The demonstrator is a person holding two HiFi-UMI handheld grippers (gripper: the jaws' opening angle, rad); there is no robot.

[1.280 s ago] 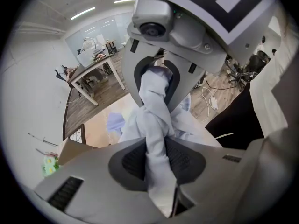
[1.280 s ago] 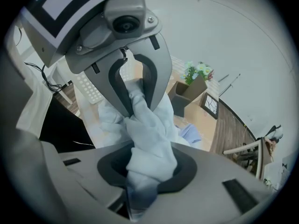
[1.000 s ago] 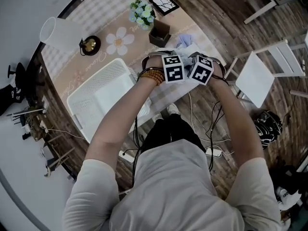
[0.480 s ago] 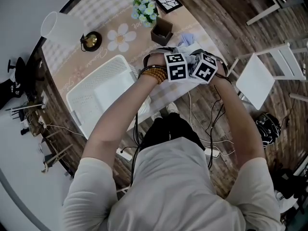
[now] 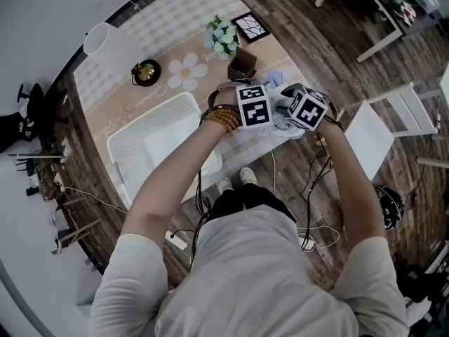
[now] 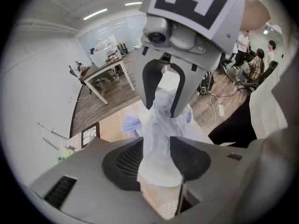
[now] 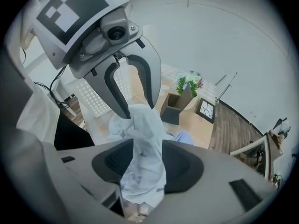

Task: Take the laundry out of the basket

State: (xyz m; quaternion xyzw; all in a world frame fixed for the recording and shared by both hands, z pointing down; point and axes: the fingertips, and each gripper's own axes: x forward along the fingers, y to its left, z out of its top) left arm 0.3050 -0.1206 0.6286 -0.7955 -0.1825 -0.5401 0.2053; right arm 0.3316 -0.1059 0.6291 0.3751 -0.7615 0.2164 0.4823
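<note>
Pinching one pale garment point(image 7: 147, 125) between their pads, your left gripper point(image 6: 156, 149) and right gripper point(image 7: 148, 149), jaws just opening wider, hold it up beside the white basket point(image 5: 151, 118).

floor point(image 5: 330, 48): dark wood planks | wall point(image 7: 224, 41): white | chair point(image 5: 370, 133): white | strip lights point(image 6: 96, 14): on
</note>
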